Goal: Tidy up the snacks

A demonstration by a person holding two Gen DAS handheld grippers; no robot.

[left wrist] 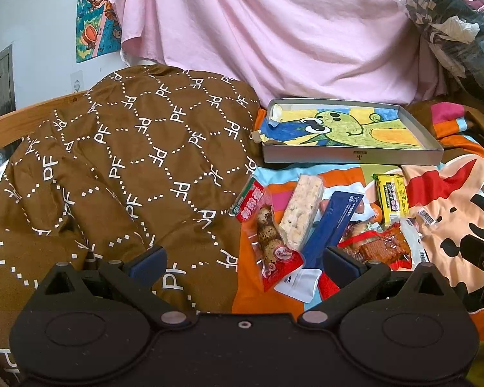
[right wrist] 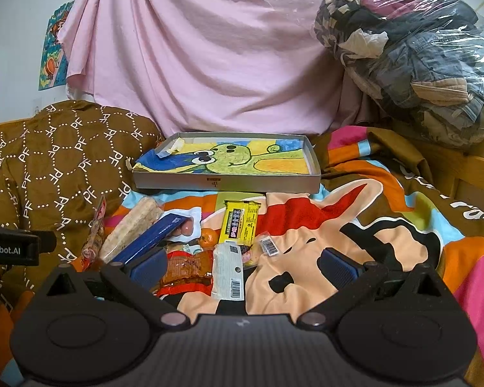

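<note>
A bed covered by a bright cartoon blanket (right wrist: 354,242) is shown, with a brown patterned quilt (left wrist: 119,167) bunched at the left. Beside the quilt, a loose heap of snacks is spread on the blanket: a red quail-egg packet (left wrist: 269,237), a pale rice-crisp bar (left wrist: 301,213), a long dark blue packet (left wrist: 330,225), a red vacuum pack (left wrist: 380,246), a silver sachet (right wrist: 228,269) and a yellow bar (right wrist: 240,225). Behind them a shallow grey tray (right wrist: 226,184), lined with a frog drawing, is seen empty. The left tool (left wrist: 243,262) is held spread wide and empty over the egg packet; the right tool (right wrist: 238,267) is likewise released, above the sachet. The packets are judged light, crinkly and slippery; the eggs and crisp bar seem crushable, so sealed edges would be better pinched.
</note>
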